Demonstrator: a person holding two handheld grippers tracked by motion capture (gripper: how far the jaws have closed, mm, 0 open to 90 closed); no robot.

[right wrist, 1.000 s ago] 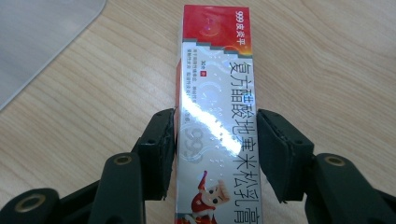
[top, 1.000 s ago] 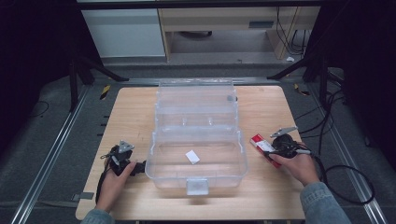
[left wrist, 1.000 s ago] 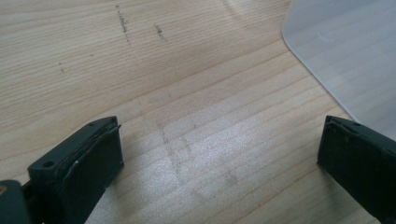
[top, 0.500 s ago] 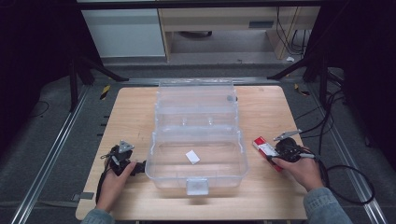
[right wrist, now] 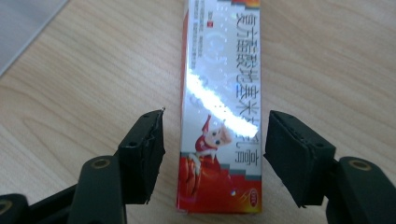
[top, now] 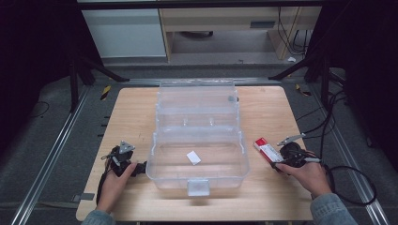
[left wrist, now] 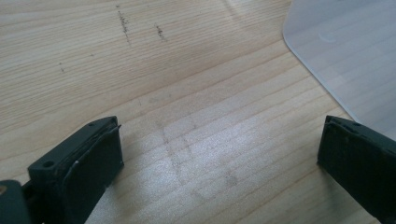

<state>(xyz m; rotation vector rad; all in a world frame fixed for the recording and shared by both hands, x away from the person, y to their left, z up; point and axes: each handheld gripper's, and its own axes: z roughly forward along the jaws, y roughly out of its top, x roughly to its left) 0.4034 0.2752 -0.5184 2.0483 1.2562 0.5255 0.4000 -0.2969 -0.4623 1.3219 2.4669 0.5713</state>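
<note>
A clear plastic box (top: 152, 161) stands open in the middle of the wooden table, its lid (top: 197, 101) tipped back. A small white slip (top: 193, 157) lies on the box floor. Right of the box lies a red and white carton (top: 265, 149) (right wrist: 222, 107). My right gripper (top: 277, 157) (right wrist: 215, 156) is open, with a jaw on each side of the carton's near end and a gap on both sides. My left gripper (top: 141, 168) (left wrist: 219, 158) is wide open over bare wood, close to the box's left corner (left wrist: 355, 51).
The table (top: 281, 108) has bare wood to the left and right of the box. Cables (top: 347, 173) trail off the right edge. Metal rails (top: 56, 150) and dark stands flank the table, and cabinets stand beyond it.
My right gripper has shifted slightly toward the near edge, and the carton between its jaws has moved with it. The left gripper has stayed put.
</note>
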